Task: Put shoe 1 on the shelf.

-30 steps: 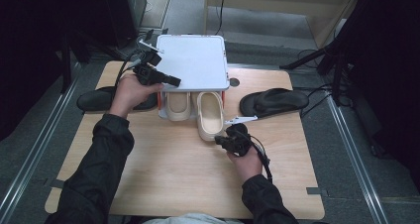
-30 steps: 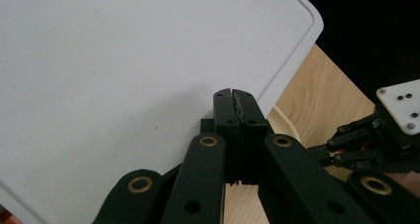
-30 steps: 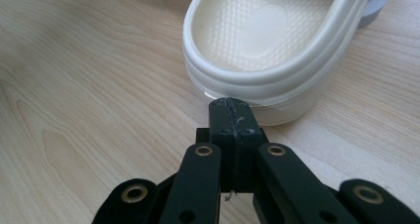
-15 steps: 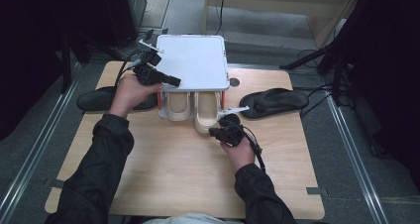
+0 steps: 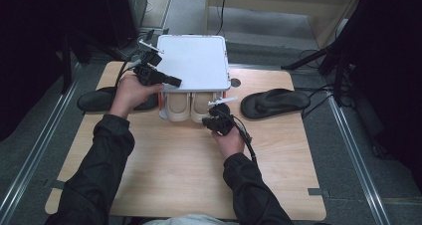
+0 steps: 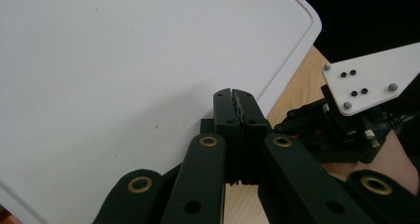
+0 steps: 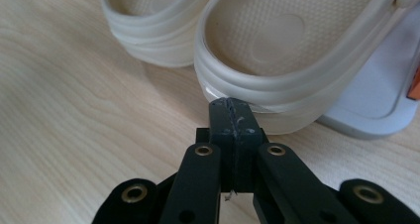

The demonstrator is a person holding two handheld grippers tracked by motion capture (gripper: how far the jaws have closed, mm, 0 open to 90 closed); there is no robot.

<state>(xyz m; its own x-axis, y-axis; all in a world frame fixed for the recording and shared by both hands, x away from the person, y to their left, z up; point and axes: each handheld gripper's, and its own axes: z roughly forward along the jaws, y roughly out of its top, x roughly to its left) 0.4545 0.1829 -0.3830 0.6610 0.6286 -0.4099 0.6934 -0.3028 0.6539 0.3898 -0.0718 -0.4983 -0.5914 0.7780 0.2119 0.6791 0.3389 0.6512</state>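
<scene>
Closed right gripper at the heel of a cream clog; closed left gripper against the box lid.

Your right gripper [image 7: 232, 107] has its two black jaws pressed together with nothing between them, the tip touching the heel rim of the nearer cream moulded-foam clog [image 7: 292, 50], which sits beside its twin cream clog [image 7: 148, 30] at the open front of the white plastic storage box [image 5: 195, 60] on the pale wooden table [image 5: 164, 170]. Expect the clog to be light, springy and fairly smooth; pushed off-centre it is likely to swivel, so press at mid-heel or pinch the thick heel wall. Your left gripper [image 6: 236, 102] is likewise closed and empty, its tip resting against the flat white rigid lid [image 6: 124, 60]. One black rubber flip-flop [image 5: 275, 103] lies well to the right.
</scene>
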